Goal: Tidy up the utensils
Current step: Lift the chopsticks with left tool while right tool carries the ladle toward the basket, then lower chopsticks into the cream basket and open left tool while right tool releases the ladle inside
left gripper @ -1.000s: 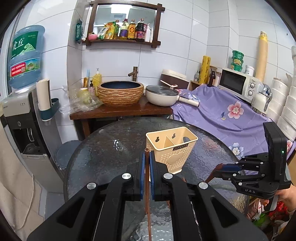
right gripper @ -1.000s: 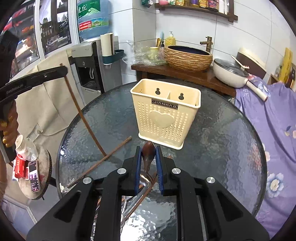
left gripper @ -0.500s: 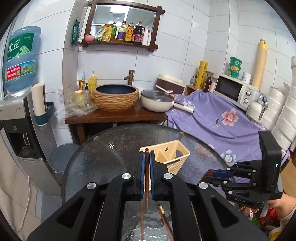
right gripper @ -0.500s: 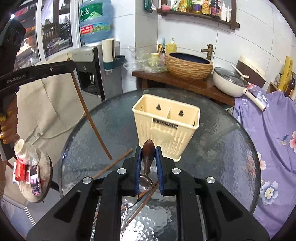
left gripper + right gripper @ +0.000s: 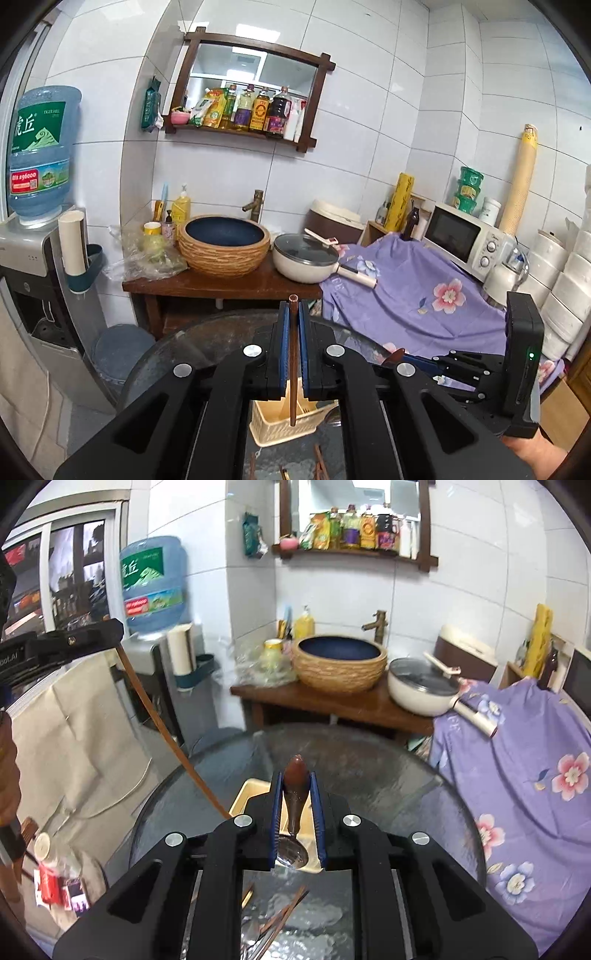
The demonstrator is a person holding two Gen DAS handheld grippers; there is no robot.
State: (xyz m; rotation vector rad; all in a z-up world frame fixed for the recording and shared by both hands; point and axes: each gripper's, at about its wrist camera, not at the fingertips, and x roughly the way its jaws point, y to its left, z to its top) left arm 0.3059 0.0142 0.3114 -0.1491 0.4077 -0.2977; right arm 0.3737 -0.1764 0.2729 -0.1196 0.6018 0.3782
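My left gripper [image 5: 291, 317] is shut on a brown chopstick [image 5: 293, 369] that hangs down with its tip over the cream utensil holder [image 5: 280, 424] below. My right gripper [image 5: 297, 794] is shut on a spoon [image 5: 293, 805] by its brown handle; the metal bowl hangs down over the holder [image 5: 251, 797]. In the right wrist view the left gripper [image 5: 62, 646] shows at the left with the chopstick [image 5: 166, 734] slanting down to the holder. The right gripper [image 5: 480, 369] shows at the right of the left wrist view.
More chopsticks [image 5: 280, 915] lie on the round glass table [image 5: 388, 775] in front of the holder. Behind it stand a wooden stand with a basin [image 5: 225, 243] and a pan [image 5: 306, 258], a purple-covered counter [image 5: 413, 295] and a water dispenser [image 5: 37, 258].
Both grippers have risen and tilted upward over the holder, which has dropped from mid-frame to below the fingers. The chopstick and the spoon have come up off the table with them.
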